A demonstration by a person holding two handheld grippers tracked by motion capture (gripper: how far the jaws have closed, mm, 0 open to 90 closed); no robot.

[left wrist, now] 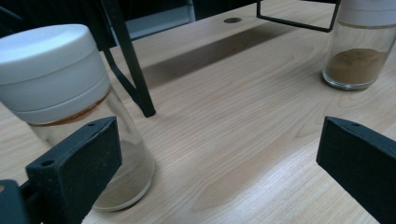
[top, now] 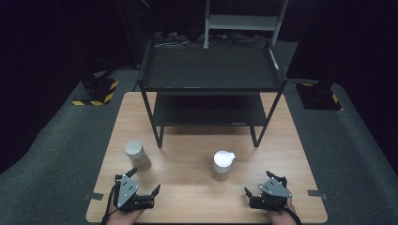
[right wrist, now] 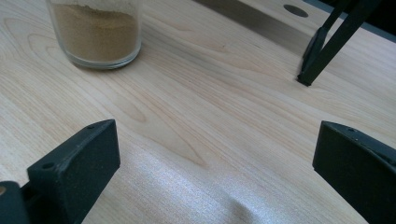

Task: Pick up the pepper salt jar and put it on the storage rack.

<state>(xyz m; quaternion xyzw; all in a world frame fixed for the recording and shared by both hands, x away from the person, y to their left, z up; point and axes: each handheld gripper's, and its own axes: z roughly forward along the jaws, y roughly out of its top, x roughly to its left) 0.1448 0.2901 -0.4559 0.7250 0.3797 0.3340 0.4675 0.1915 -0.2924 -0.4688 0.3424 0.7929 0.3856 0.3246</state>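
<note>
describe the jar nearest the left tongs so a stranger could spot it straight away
Start at the black two-tier metal shelf rack on the light wooden table. Just past its front left leg stands a clear glass spice jar with a flat white screw lid. Its neighbour, the clear glass jar with the spouted lid, stands mid-table.

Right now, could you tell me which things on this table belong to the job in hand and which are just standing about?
In the job:
- clear glass jar with a white lid, nearest the open left gripper
- clear glass jar of brown powder, ahead of the open right gripper

Standing about:
- black two-tier metal rack
- light wooden table
</note>
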